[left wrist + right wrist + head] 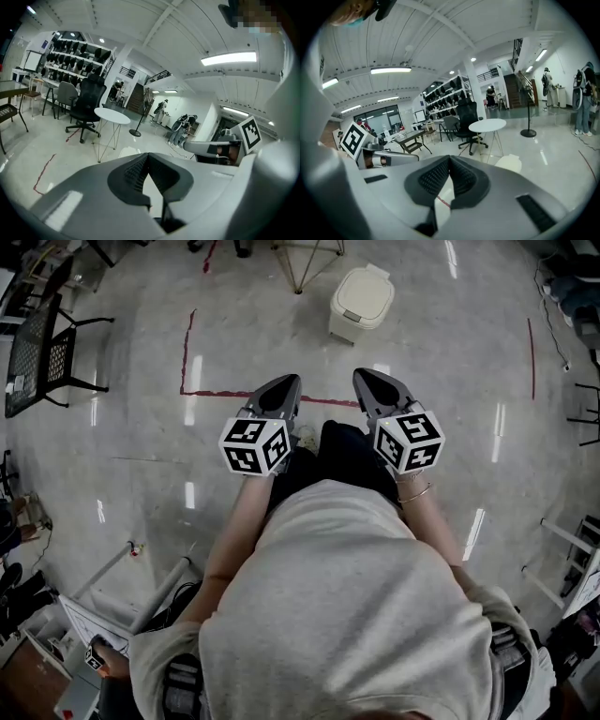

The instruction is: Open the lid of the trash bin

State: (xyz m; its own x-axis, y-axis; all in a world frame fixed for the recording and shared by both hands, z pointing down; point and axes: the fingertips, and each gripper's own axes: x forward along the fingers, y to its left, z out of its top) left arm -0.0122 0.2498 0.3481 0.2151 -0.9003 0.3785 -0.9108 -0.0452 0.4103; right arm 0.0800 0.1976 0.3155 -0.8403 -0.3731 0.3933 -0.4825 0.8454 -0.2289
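Note:
The cream trash bin [361, 302] stands on the floor ahead of me, its lid down. It is well beyond both grippers. My left gripper [287, 382] and right gripper [364, 377] are held side by side at waist height, pointing toward the bin, each with its tips together and nothing between them. In the left gripper view the left gripper [148, 155] is shut, and a pale bit of the bin [127, 150] shows just over the jaws. In the right gripper view the right gripper [449, 158] is shut too, with the bin [509, 162] to its right.
A round white table on thin metal legs [309, 257] stands behind the bin to its left. A black mesh chair [42, 343] is at the far left. Red tape lines [187, 352] mark the glossy floor between me and the bin.

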